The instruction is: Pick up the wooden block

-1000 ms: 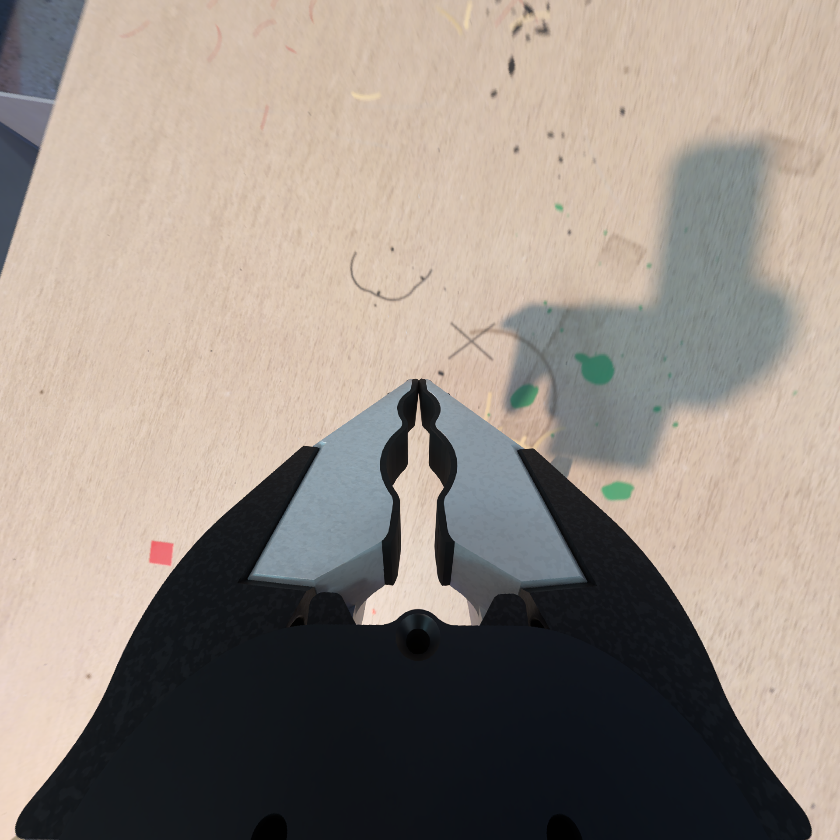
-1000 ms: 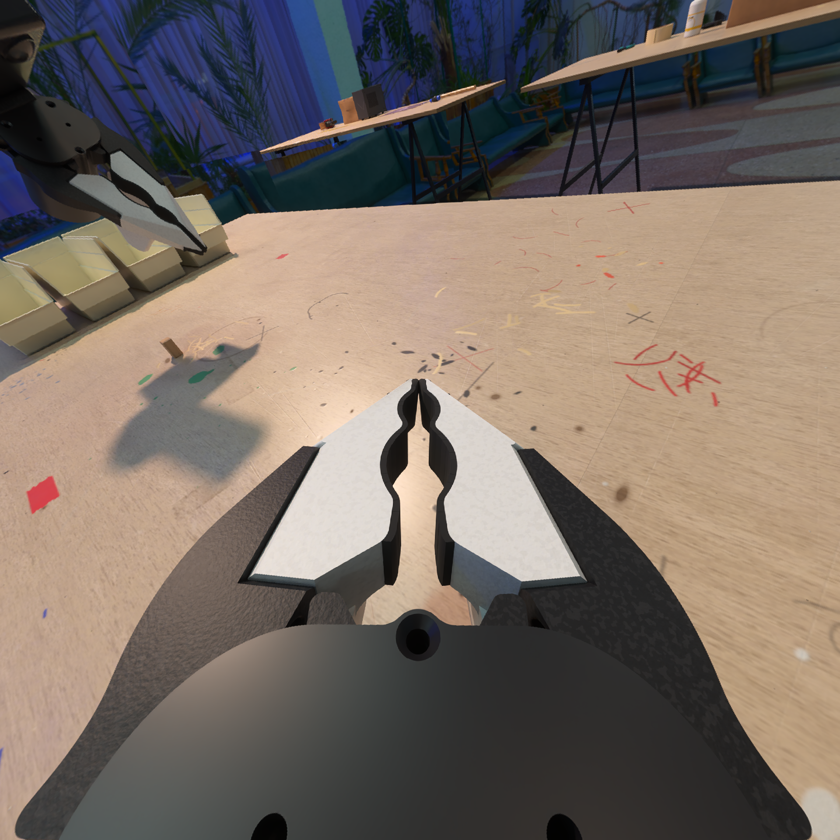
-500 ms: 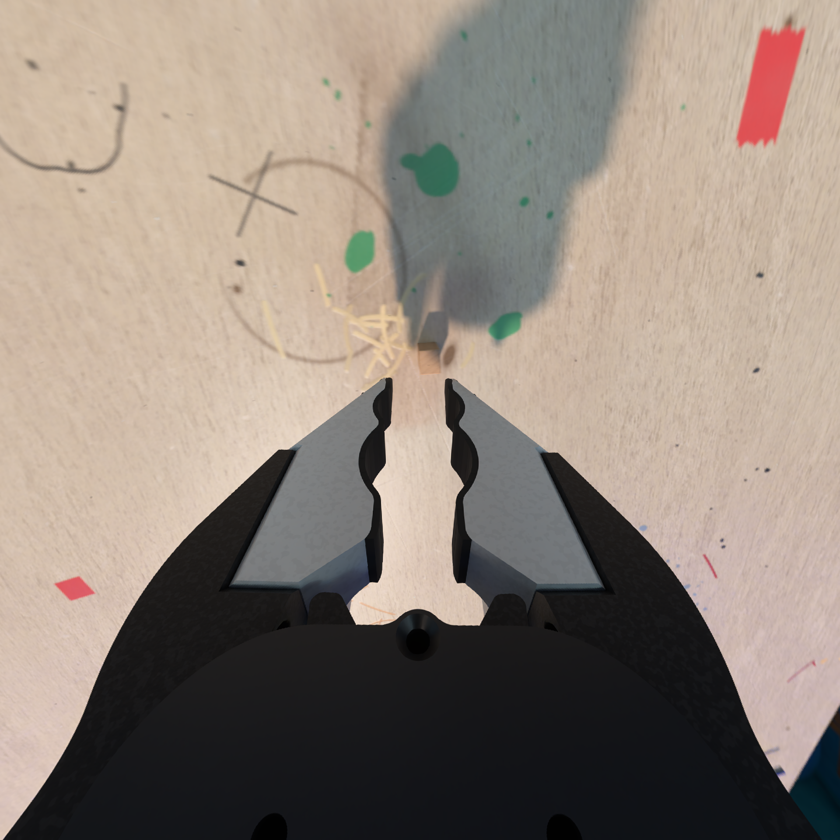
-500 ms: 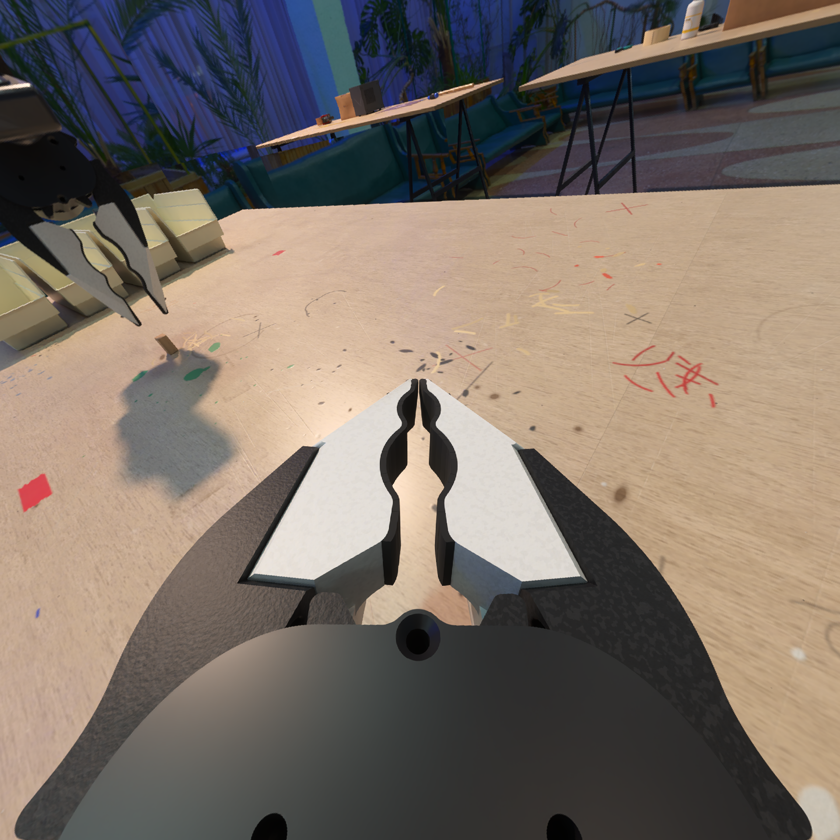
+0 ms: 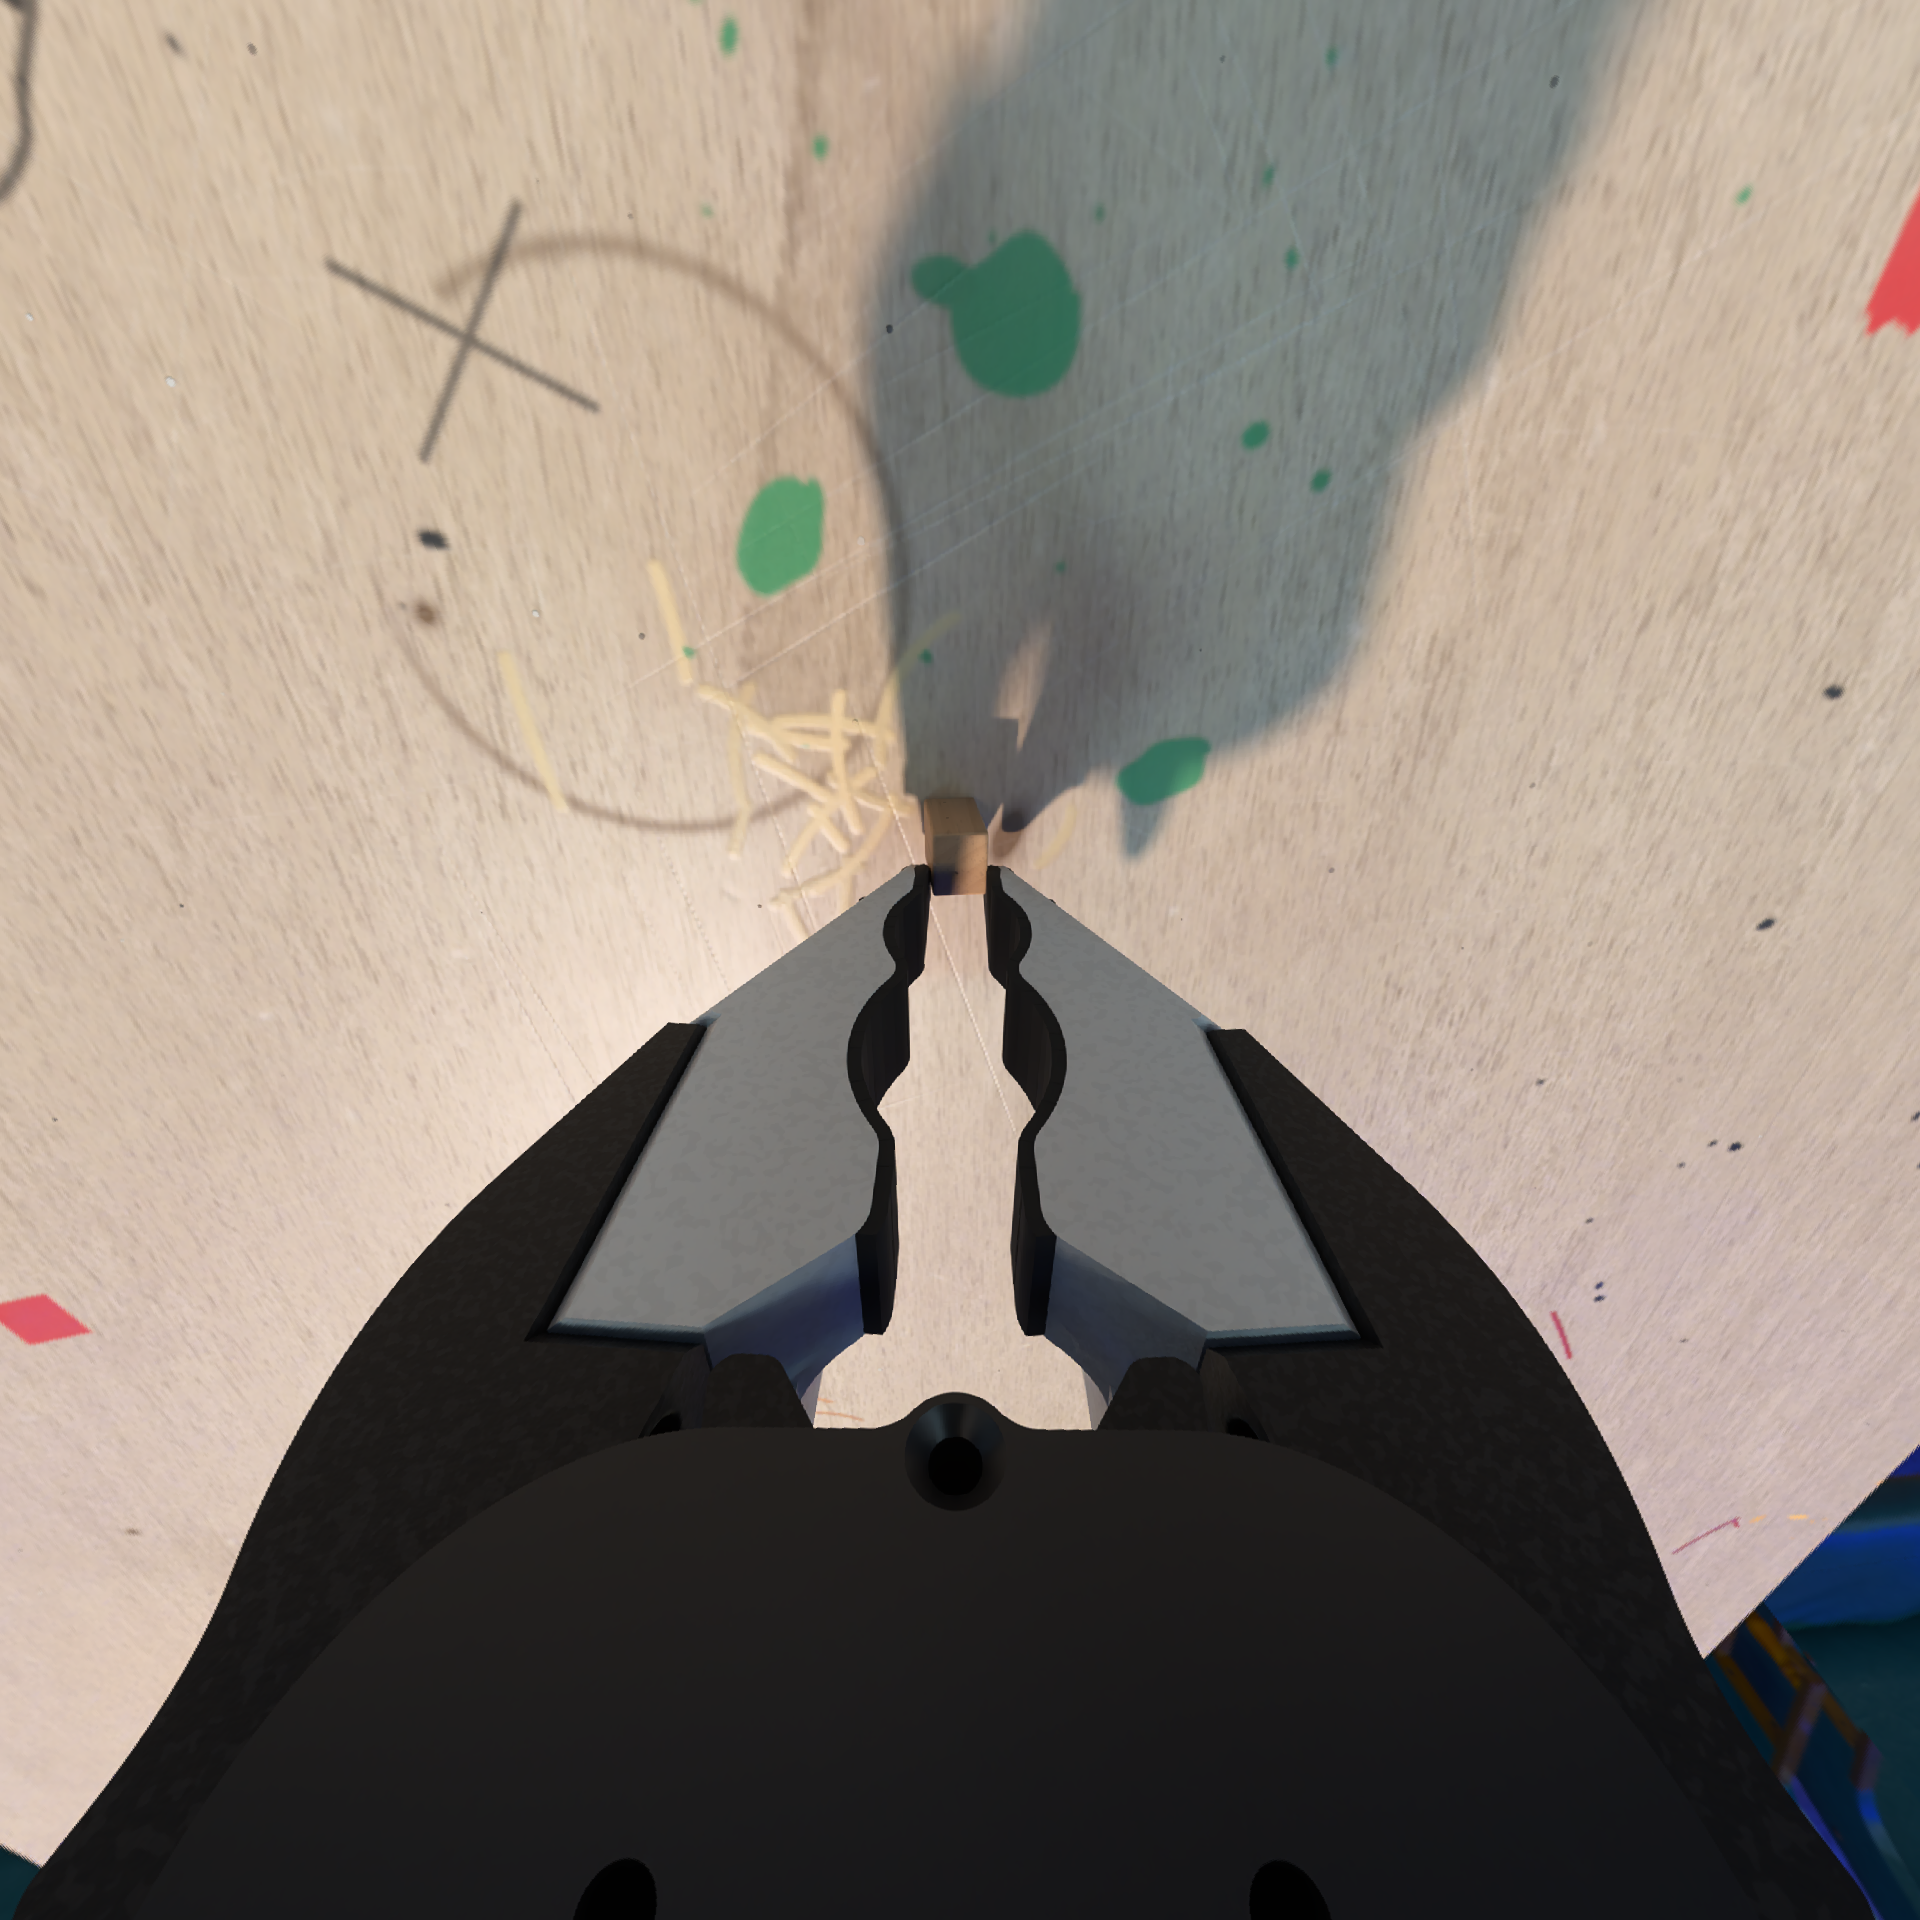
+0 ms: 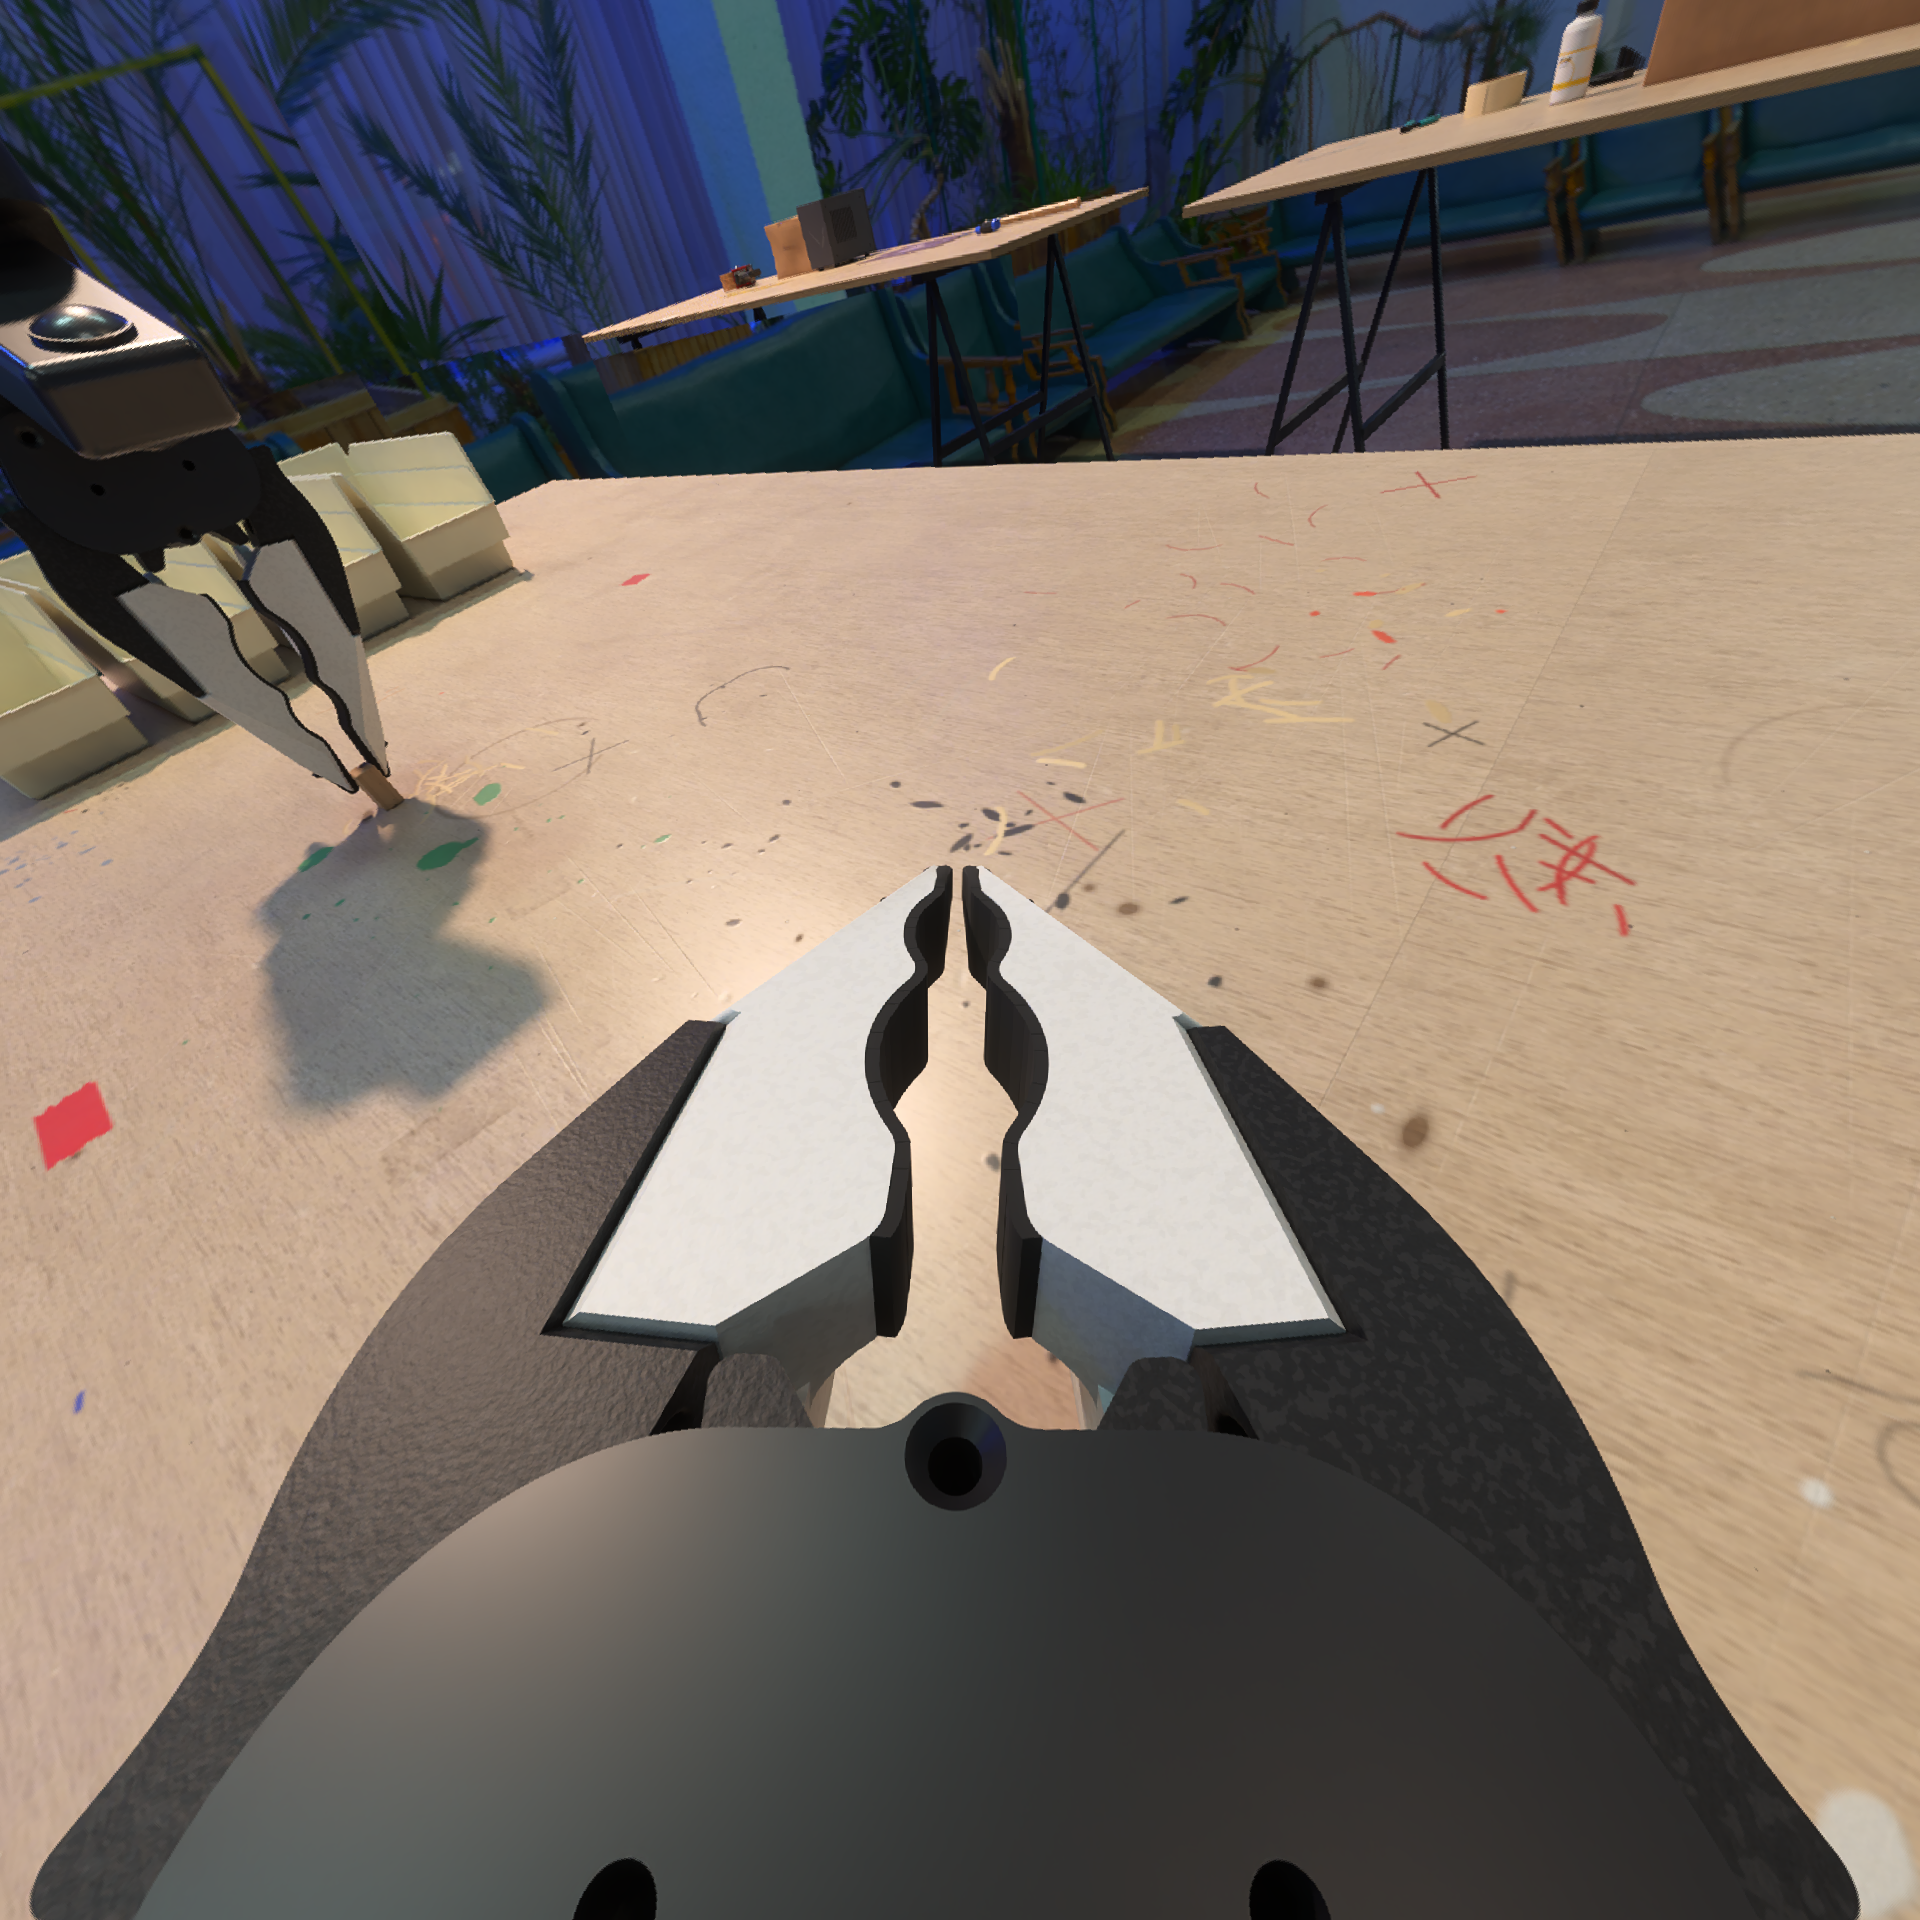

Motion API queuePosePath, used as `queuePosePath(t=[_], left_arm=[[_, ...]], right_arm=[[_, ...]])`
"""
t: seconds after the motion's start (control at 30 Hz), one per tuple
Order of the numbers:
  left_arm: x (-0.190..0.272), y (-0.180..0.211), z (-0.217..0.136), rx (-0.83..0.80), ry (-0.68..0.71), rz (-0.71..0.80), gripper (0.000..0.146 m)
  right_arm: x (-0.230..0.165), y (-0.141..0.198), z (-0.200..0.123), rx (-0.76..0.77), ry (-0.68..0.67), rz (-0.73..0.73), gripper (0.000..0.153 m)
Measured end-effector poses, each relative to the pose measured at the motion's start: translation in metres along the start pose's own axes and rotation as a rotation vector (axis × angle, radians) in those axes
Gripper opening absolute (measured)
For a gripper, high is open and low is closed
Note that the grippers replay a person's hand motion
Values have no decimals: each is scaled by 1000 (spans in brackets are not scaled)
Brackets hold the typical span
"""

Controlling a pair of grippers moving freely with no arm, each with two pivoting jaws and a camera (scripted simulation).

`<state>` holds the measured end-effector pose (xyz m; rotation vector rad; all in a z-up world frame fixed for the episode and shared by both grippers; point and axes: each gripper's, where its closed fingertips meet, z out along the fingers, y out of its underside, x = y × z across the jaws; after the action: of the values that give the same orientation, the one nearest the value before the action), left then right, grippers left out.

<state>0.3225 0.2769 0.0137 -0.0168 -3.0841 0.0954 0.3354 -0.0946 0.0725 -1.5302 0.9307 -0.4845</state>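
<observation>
The small wooden block (image 5: 954, 831) stands on the table among pale yellow scribbles. My left gripper (image 5: 956, 883) points down at it, its two tips pressed against the block's sides, so the jaws are shut on its near end. In the right wrist view the left gripper (image 6: 358, 769) shows at far left, tilted, with the block (image 6: 382, 792) at its tips and low against the table. My right gripper (image 6: 956, 875) is shut and empty, hovering over the middle of the table, far from the block.
Several cream bins (image 6: 436, 520) stand in a row at the table's far left, just behind the left gripper. Green paint blots (image 5: 1013, 322) and a red square (image 6: 71, 1122) mark the tabletop. The table edge (image 5: 1766, 1558) runs at the left view's lower right.
My left gripper opened, came down over the block, and has now narrowed its jaws onto it. The right gripper has not moved.
</observation>
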Motion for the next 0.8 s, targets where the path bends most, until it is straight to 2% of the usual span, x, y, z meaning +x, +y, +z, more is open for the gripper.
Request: queuePosePath(t=[0.1, 0.2, 0.3, 0.4, 0.53, 0.6, 0.7, 0.8], left_arm=[[-6, -1, -3, 9, -49, -28, 10], [-27, -14, -23, 138, -211, -160, 10], [-46, -47, -66, 458, -402, -319, 10], [-33, -93, -119, 879, -446, -341, 10], [27, -161, -185, 1456, -212, -197, 10], [45, -183, -200, 1623, -121, -201, 10], [55, -209, -209, 1859, 15, -284, 10], [56, -232, -189, 1949, 266, -436, 10]], right_arm=[[0, 0, 0, 3, 2, -5, 2], [-1, 0, 0, 4, 1, -7, 2], [-1, 0, 0, 2, -1, -9, 2], [-2, -1, -1, 6, -1, -17, 2], [-3, -2, -2, 15, -2, -29, 3], [-4, -3, -2, 22, 0, -47, 4], [-8, -3, -3, 27, 1, -92, 4], [-12, -5, -3, 36, 5, -159, 6]])
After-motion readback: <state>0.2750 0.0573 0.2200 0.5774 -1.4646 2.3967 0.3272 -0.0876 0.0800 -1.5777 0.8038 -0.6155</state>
